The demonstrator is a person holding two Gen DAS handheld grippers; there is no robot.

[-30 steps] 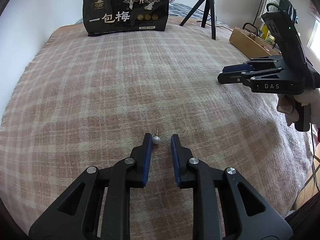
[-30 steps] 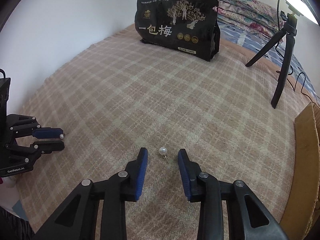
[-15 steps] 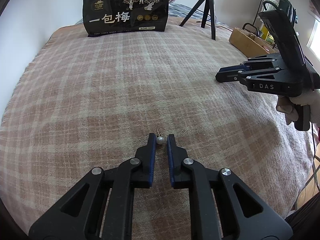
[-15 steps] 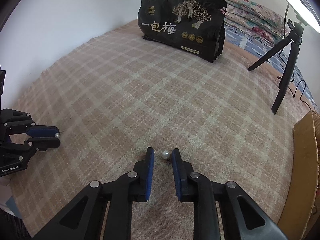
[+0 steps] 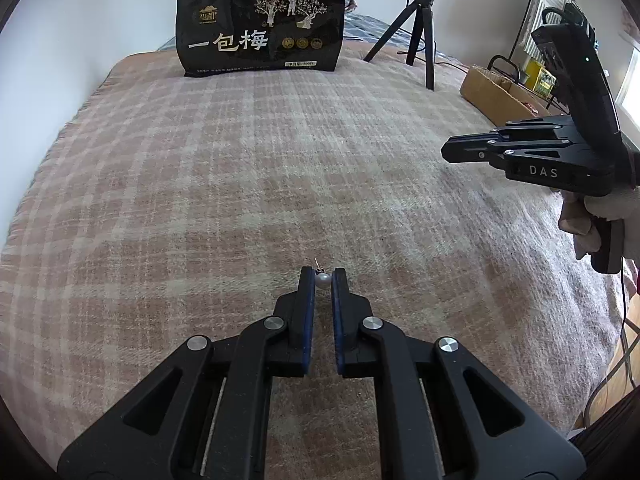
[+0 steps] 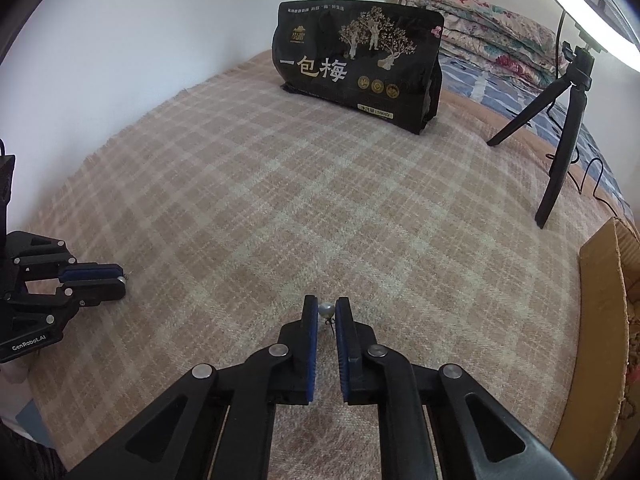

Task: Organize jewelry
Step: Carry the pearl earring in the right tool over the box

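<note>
Left tool [image 5: 323,276] was found clamped on a pearl stud earring [image 5: 323,279]; right tool [image 6: 327,312], at its three o'clock, likewise gripped a second pearl earring [image 6: 326,310], both low over the plaid blanket [image 5: 240,168].

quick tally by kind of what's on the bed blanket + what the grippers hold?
Pearl stud earrings: 2, one pinched by the left gripper, one by the right gripper
Black snack bags: 1
Tripods: 1
Total: 4, all on the plaid blanket.
</note>
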